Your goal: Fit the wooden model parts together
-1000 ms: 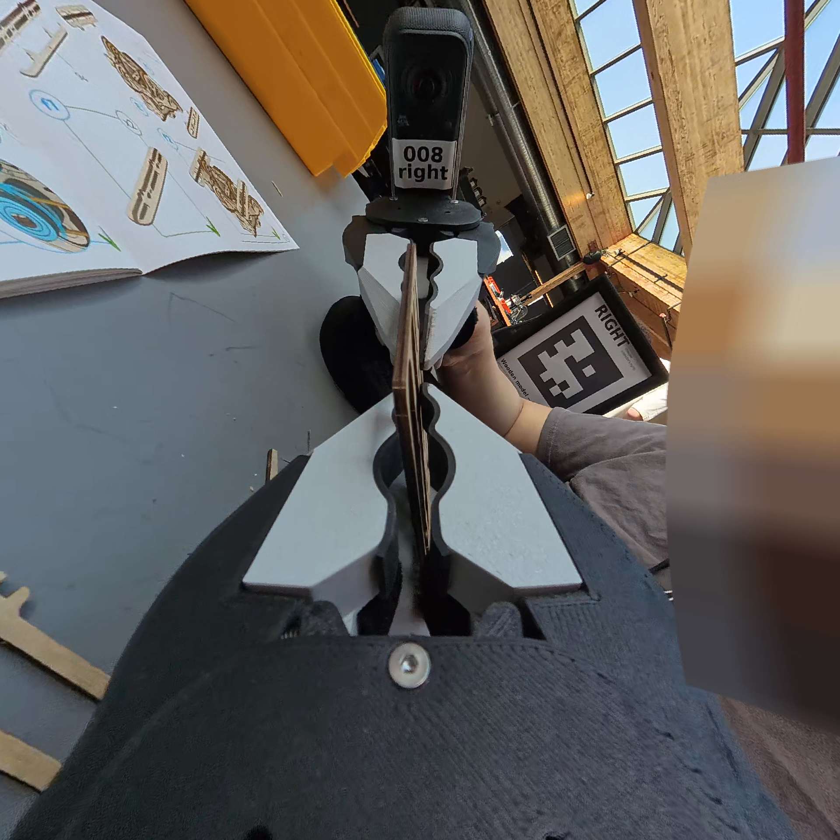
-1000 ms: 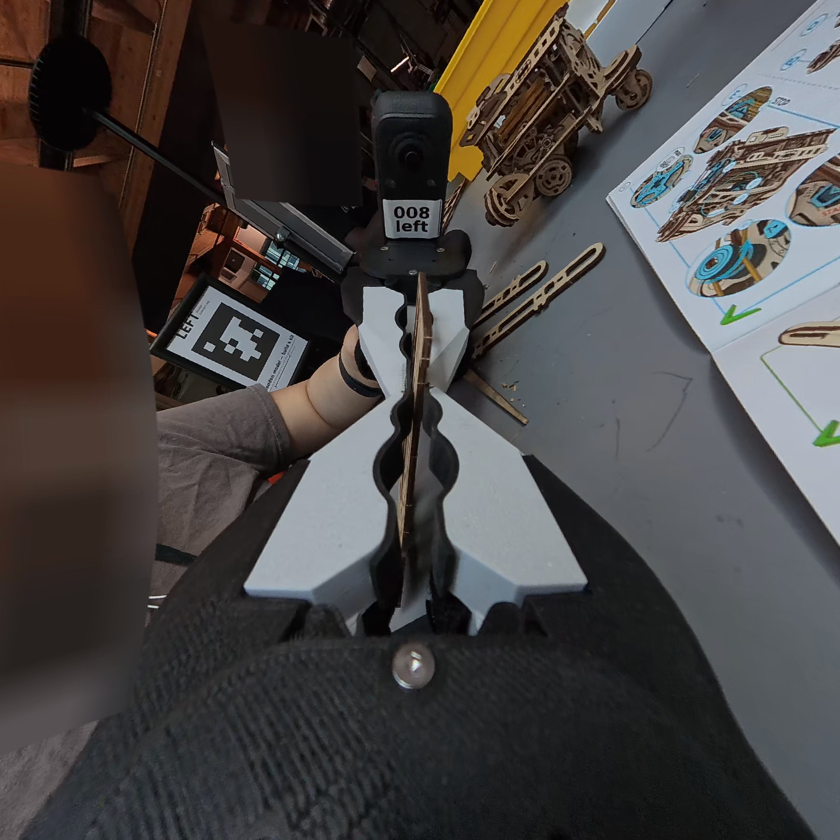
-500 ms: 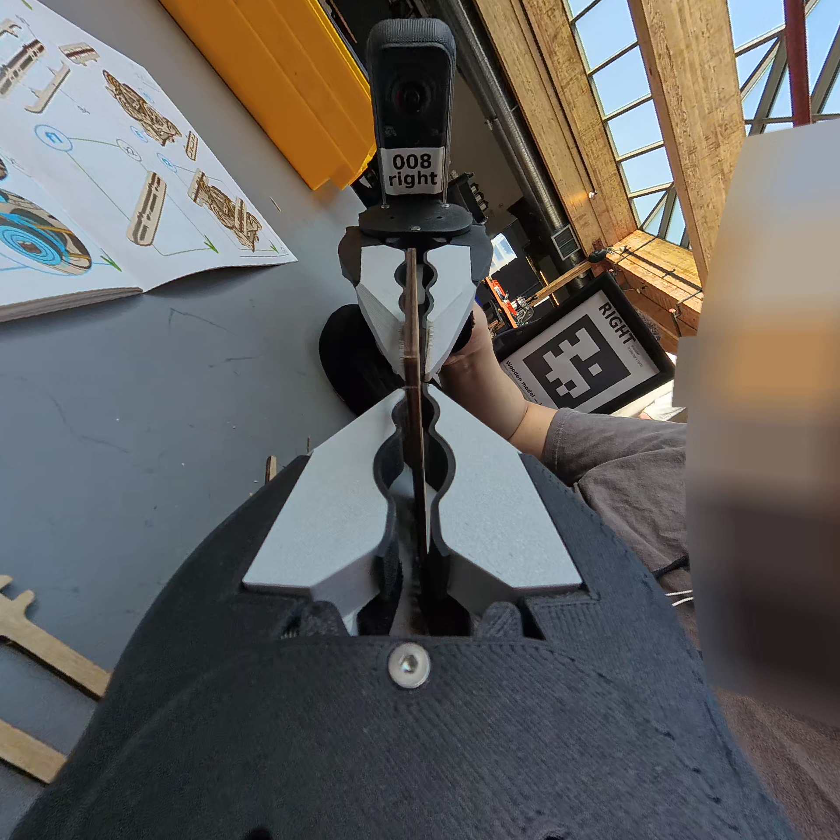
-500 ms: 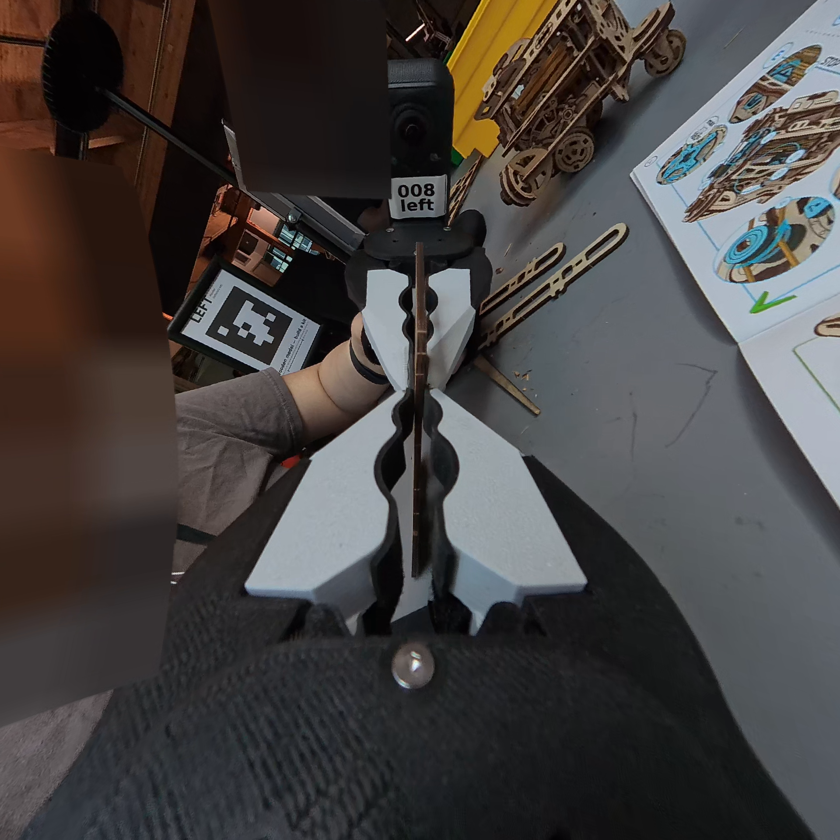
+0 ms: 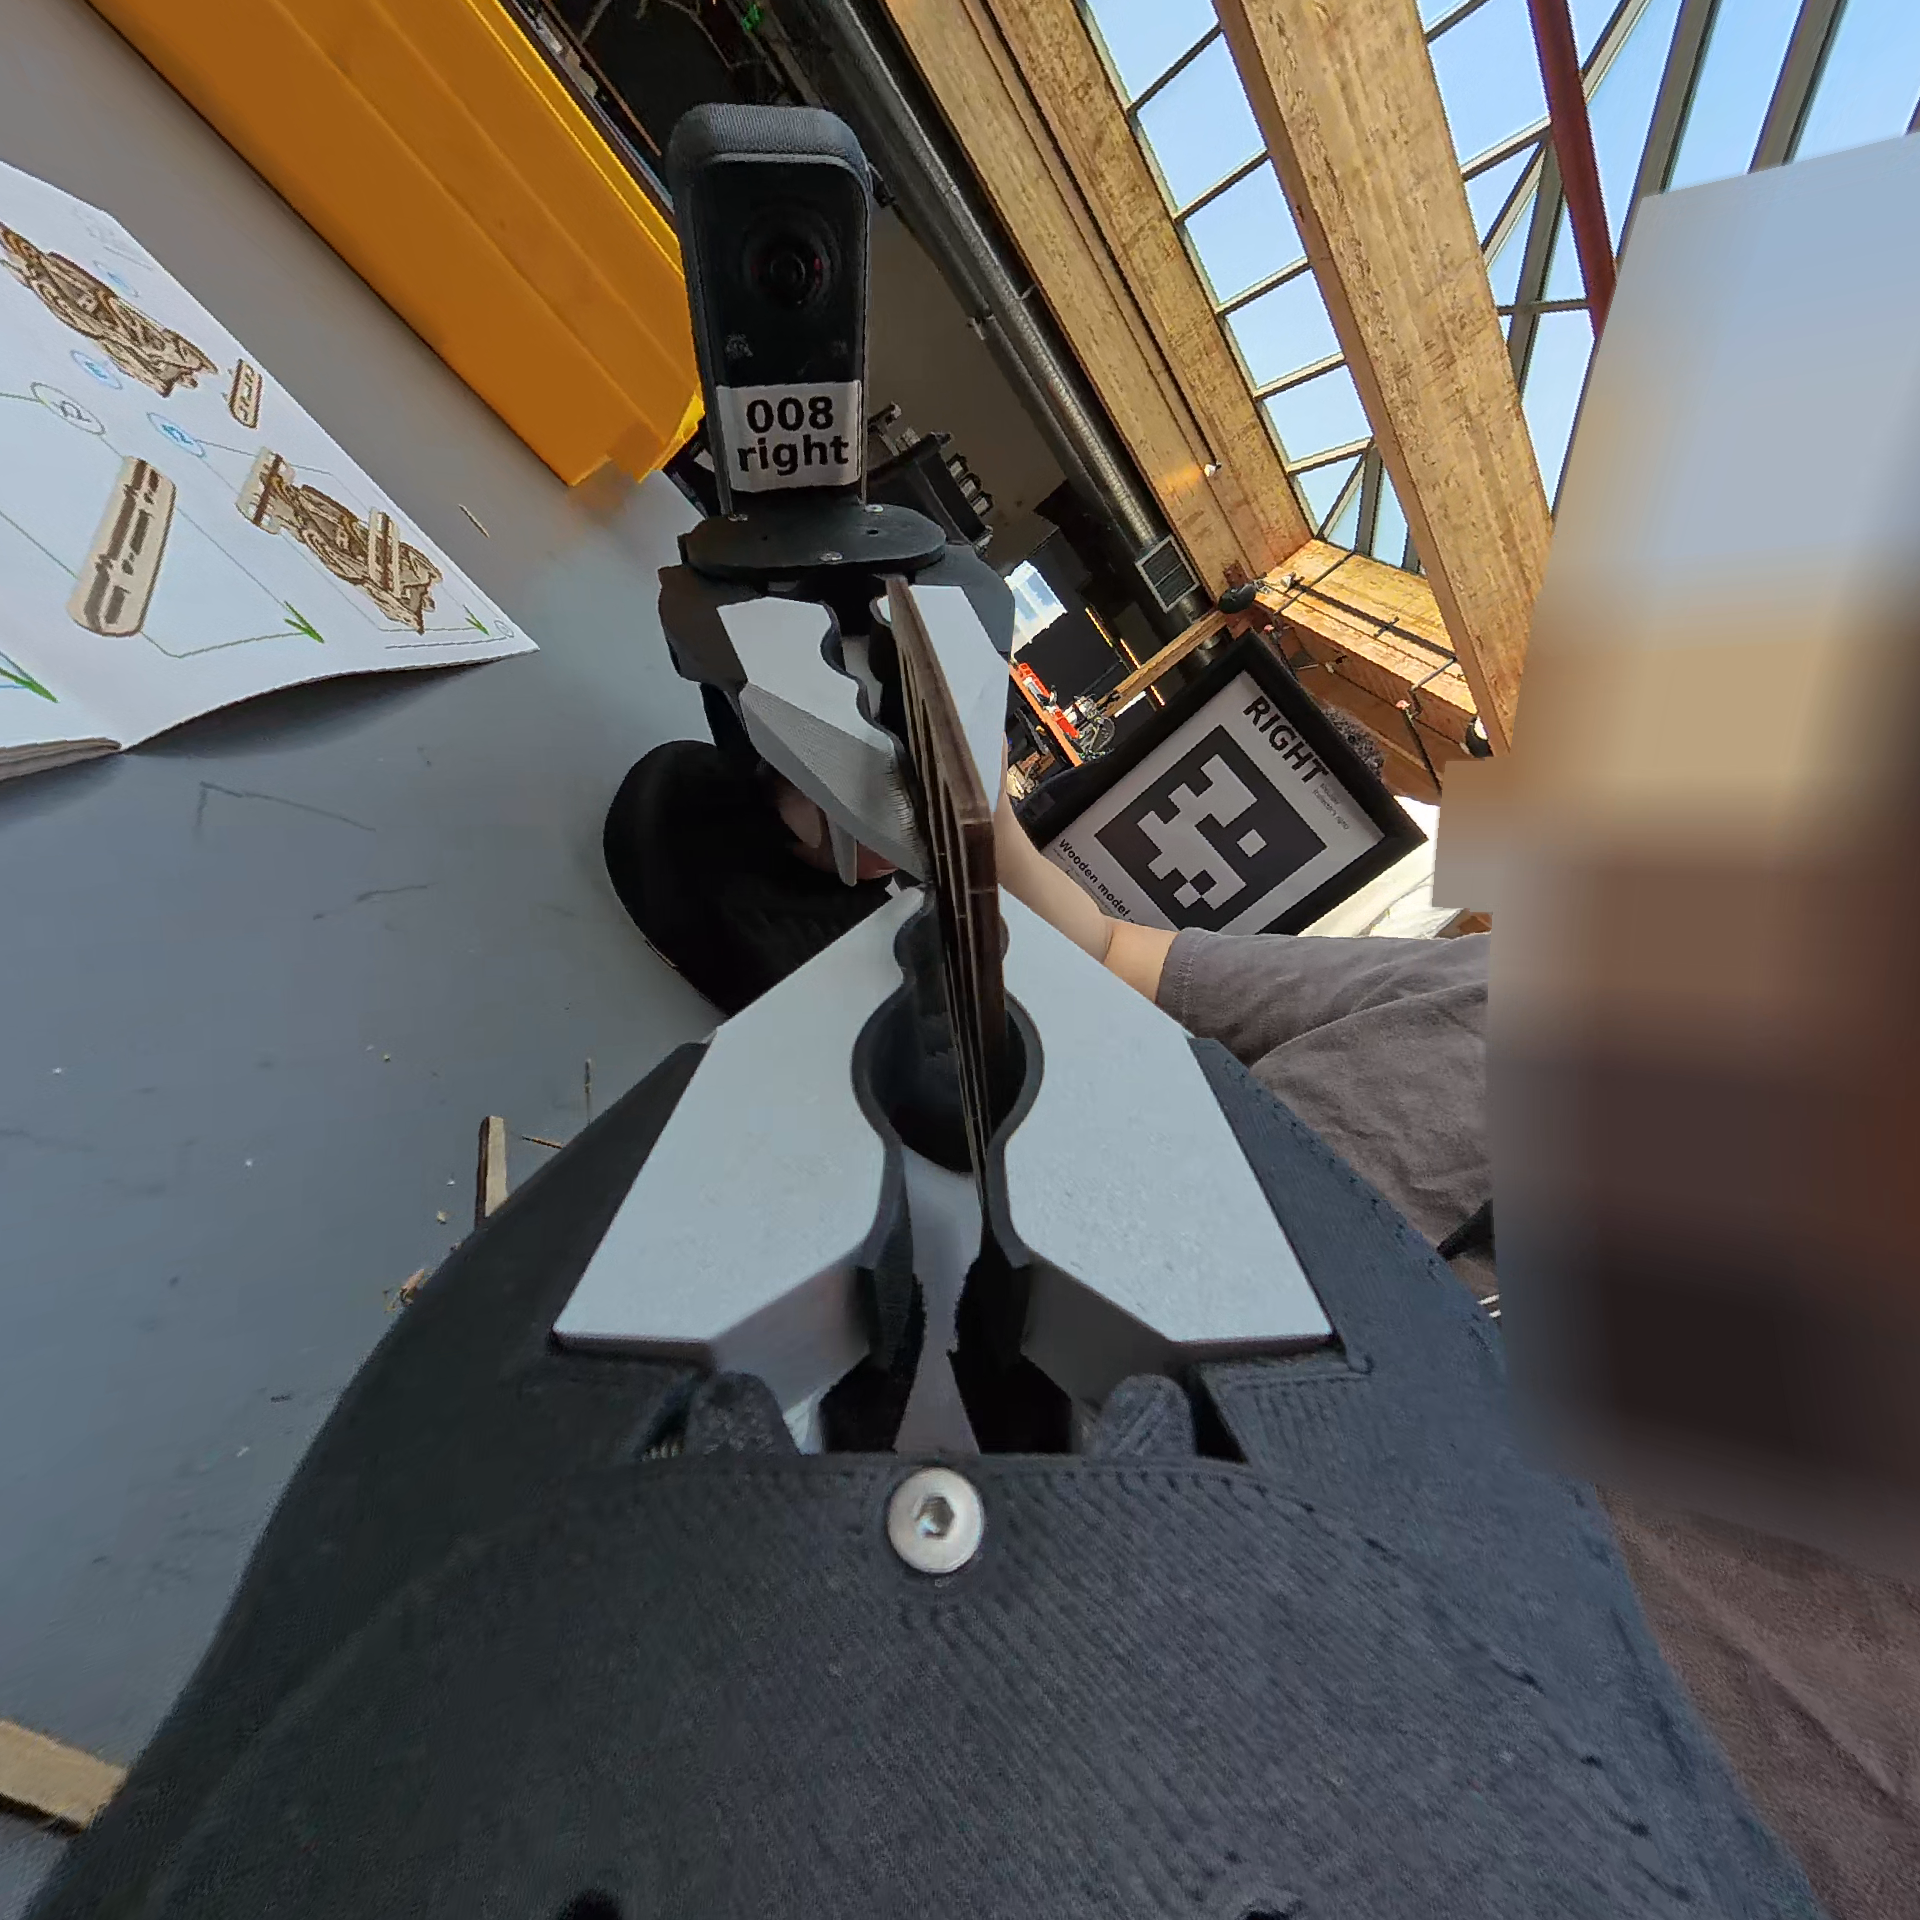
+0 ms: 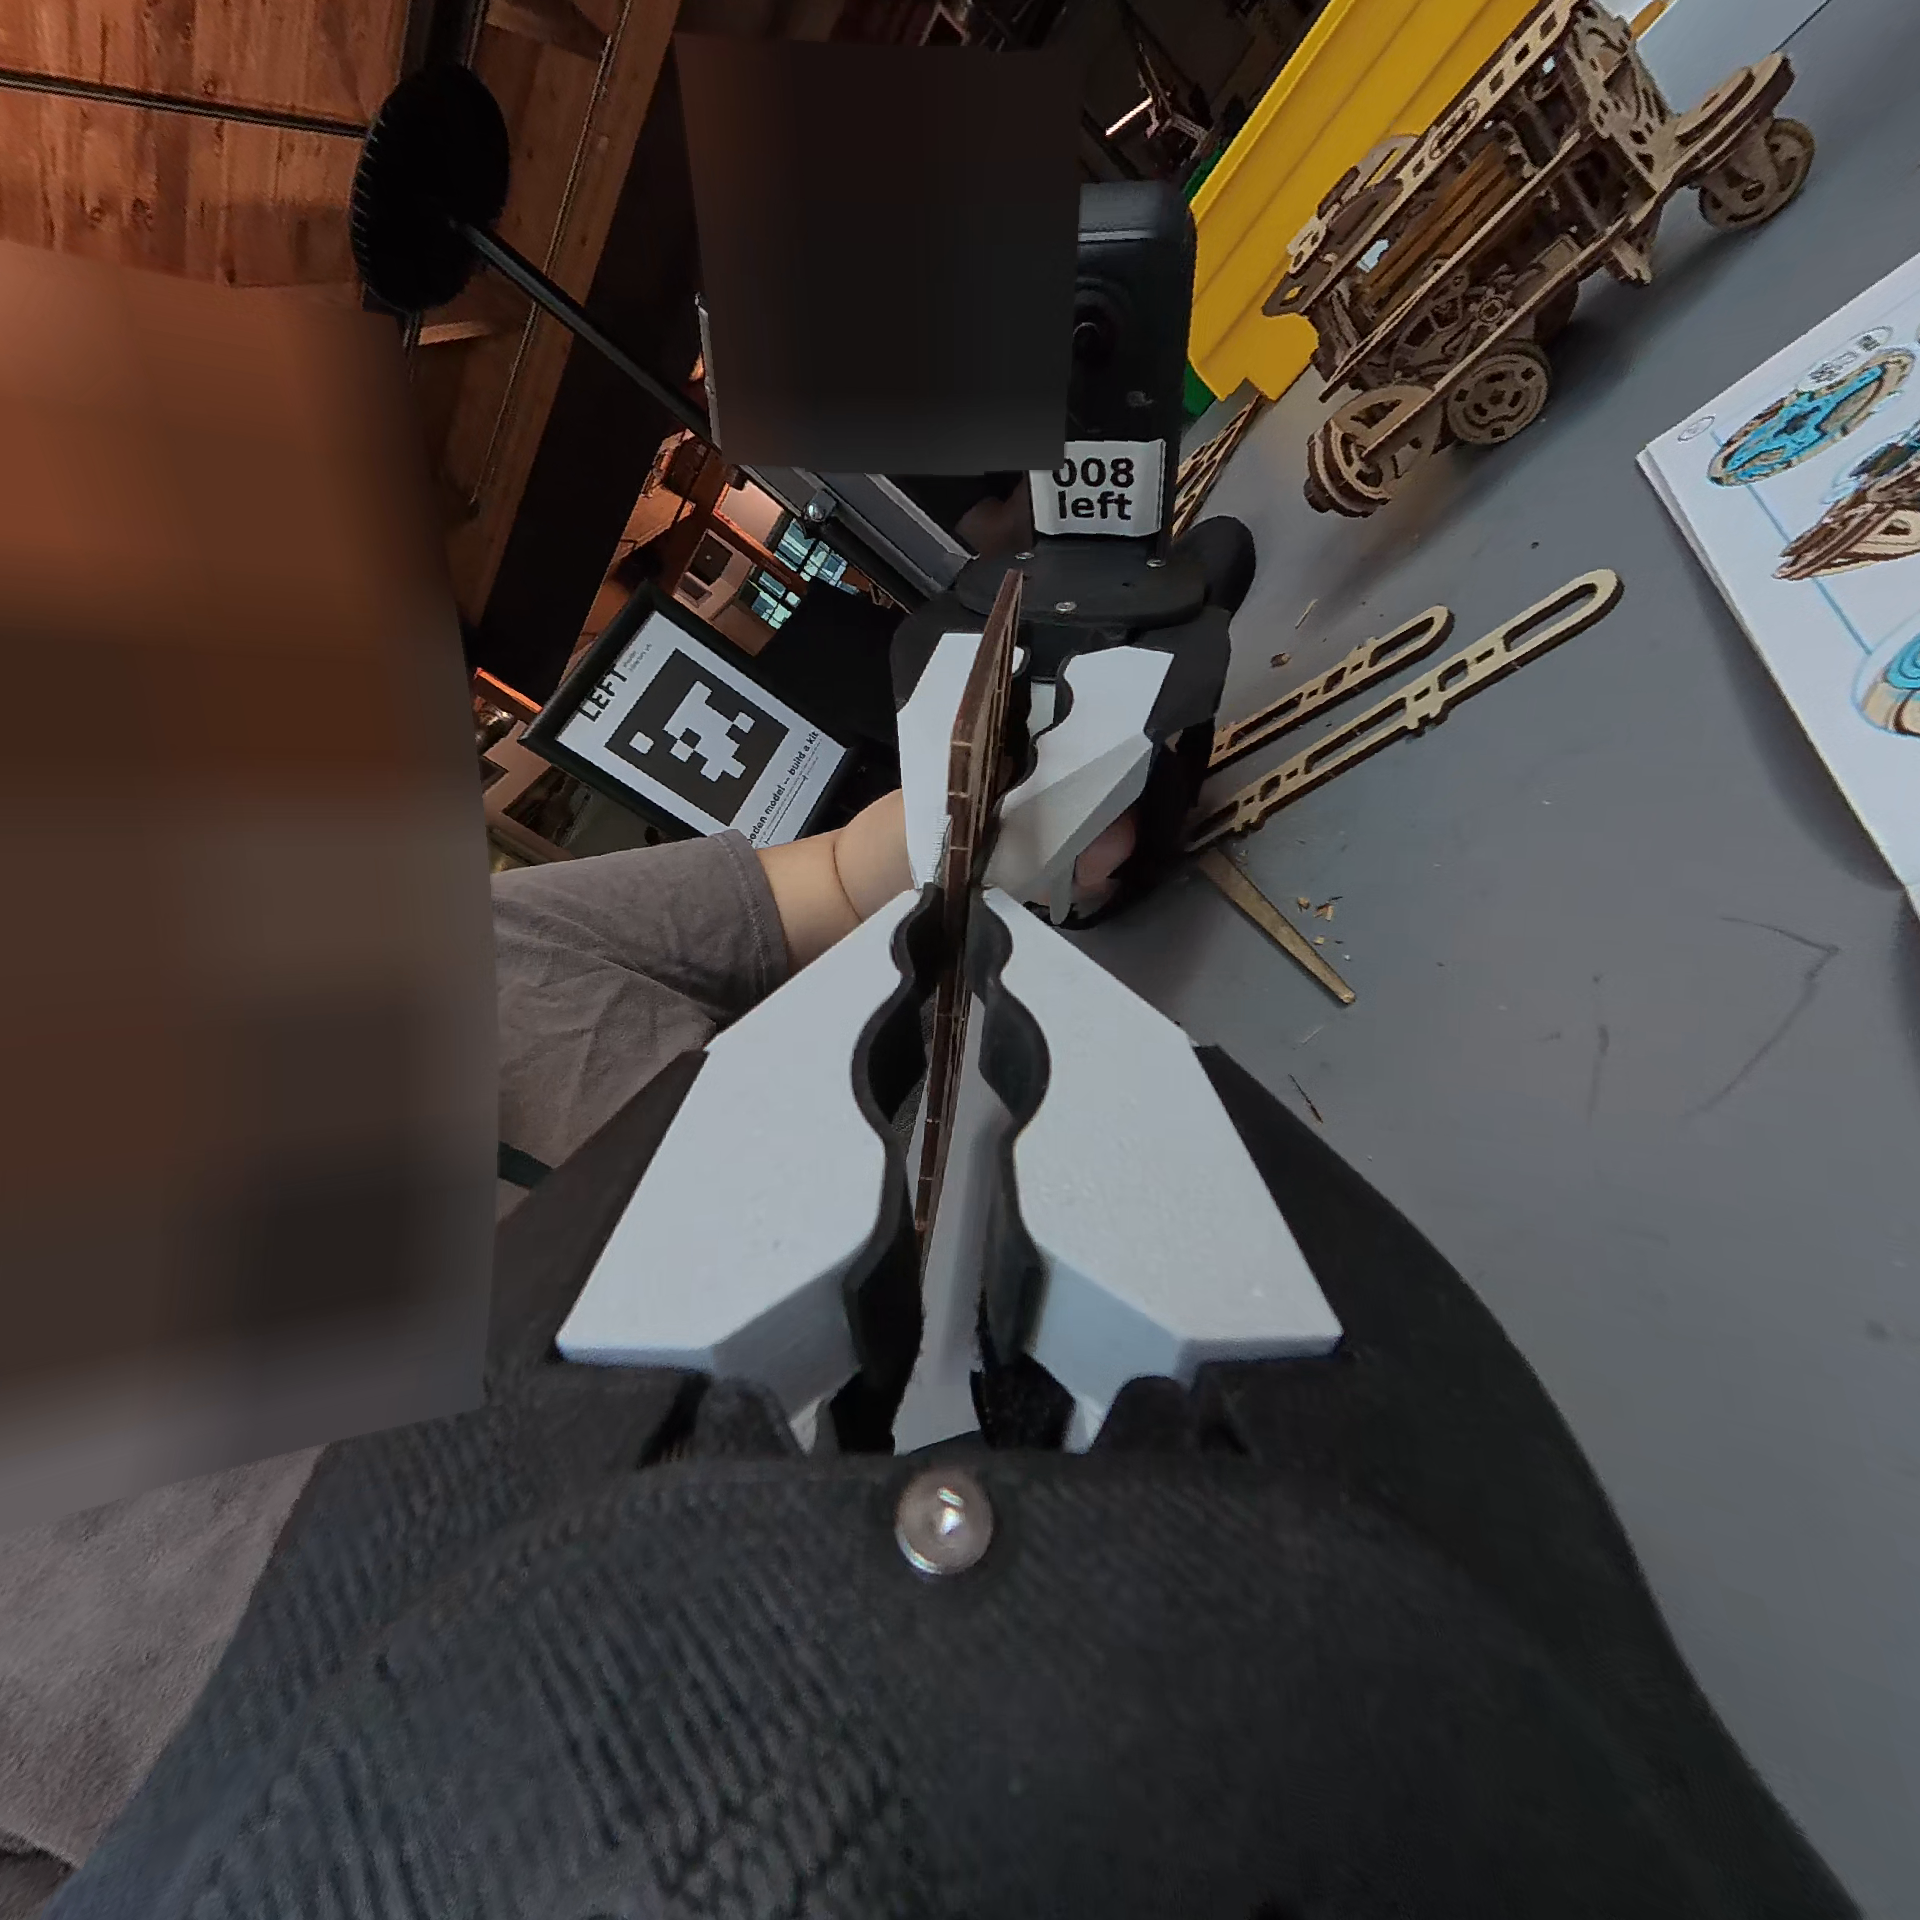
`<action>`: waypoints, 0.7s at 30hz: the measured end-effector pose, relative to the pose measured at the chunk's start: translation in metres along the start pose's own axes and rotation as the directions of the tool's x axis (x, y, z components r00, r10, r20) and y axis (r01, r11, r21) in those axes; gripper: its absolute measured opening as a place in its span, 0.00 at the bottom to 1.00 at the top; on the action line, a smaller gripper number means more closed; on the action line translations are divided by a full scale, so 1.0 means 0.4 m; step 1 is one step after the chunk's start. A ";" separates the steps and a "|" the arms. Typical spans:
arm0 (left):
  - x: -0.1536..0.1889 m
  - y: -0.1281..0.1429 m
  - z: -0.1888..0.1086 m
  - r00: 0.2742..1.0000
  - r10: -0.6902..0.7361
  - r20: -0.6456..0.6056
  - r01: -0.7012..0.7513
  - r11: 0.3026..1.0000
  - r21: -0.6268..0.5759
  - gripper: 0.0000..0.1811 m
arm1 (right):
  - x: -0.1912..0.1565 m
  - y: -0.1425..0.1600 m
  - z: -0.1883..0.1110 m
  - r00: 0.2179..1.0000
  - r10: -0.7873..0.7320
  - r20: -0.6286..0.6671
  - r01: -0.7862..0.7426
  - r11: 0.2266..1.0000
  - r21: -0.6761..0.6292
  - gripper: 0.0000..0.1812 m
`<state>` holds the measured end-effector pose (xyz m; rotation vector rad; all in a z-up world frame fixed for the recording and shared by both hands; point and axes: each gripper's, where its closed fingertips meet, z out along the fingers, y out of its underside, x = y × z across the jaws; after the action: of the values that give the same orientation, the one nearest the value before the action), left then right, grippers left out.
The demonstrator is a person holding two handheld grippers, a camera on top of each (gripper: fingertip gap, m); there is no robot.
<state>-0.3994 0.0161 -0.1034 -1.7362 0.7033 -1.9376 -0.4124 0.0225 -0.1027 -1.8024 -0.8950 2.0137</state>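
Timber roof beams point(image 5: 1382, 343) frame skylights point(image 5: 1247, 260) with blue sky above a grey table point(image 5: 260, 987)

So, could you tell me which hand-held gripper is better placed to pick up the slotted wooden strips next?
Left: the slotted strips lie on the table beside the left hand-held gripper. It is shut on the wooden panel, so it would have to release first.

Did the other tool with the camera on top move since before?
Yes. In the left wrist view, the right tool twisted, tilting against the yellow bin.
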 end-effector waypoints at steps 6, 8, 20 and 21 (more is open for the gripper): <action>-0.015 0.001 -0.003 0.999 0.013 0.042 -0.012 1.000 -0.007 0.00 | 0.008 -0.002 -0.001 1.000 -0.003 -0.021 0.003 1.000 0.004 0.00; -0.052 0.009 -0.010 0.983 0.079 0.168 -0.071 0.996 -0.051 0.00 | 0.045 0.006 -0.002 0.988 -0.048 -0.148 0.044 0.999 -0.026 0.00; -0.058 0.003 -0.017 0.984 0.034 0.176 -0.029 0.999 -0.033 0.00 | 0.056 0.000 -0.001 0.981 -0.051 -0.188 0.049 0.999 -0.014 0.00; -0.057 0.003 -0.017 0.983 0.040 0.180 -0.034 0.999 -0.035 0.00 | 0.056 0.000 -0.001 0.981 -0.049 -0.187 0.047 0.999 -0.012 0.00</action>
<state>-0.4035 0.0302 -0.1222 -1.8758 0.6988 -1.7262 -0.4160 0.0359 -0.1204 -1.9175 -0.8809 1.7780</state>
